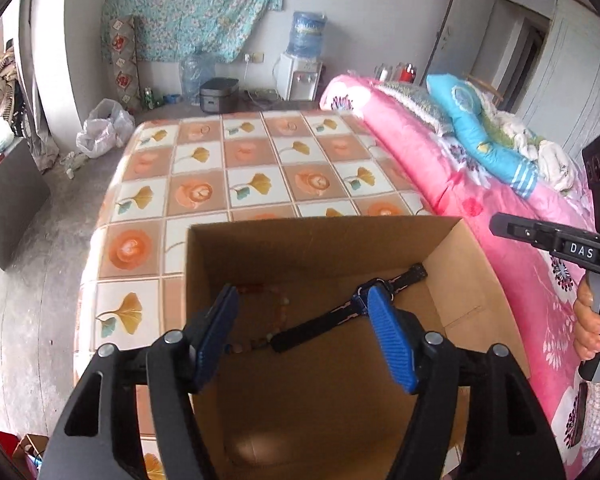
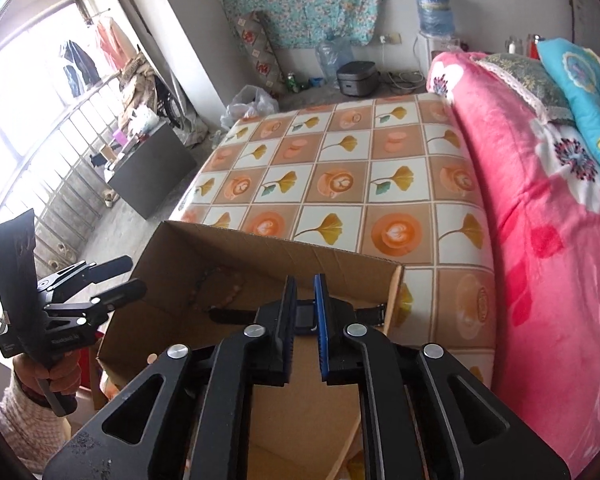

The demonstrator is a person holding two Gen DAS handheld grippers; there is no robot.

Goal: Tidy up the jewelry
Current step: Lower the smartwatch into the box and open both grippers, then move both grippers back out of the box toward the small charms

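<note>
An open cardboard box (image 1: 324,225) stands on the near end of the bed. On its floor lie a bead bracelet (image 1: 281,309) and a black-strapped watch (image 1: 314,329) with a blue case. My left gripper (image 1: 303,300) hangs over the box, open wide, nothing between its blue pads. In the right wrist view, my right gripper (image 2: 305,284) is over the box (image 2: 260,242) with a narrow gap between its fingers. The watch (image 2: 305,318) shows through that gap, lying below, and the bracelet (image 2: 220,288) lies to its left. The left gripper (image 2: 129,276) is at the box's left edge.
The bed (image 1: 260,168) carries a sheet with flower and leaf squares. A pink blanket (image 1: 440,184) with a blue pillow (image 1: 480,136) runs along the right. Beyond are the concrete floor, a plastic bag (image 1: 104,128), a rice cooker (image 1: 218,96) and a water dispenser (image 1: 302,76).
</note>
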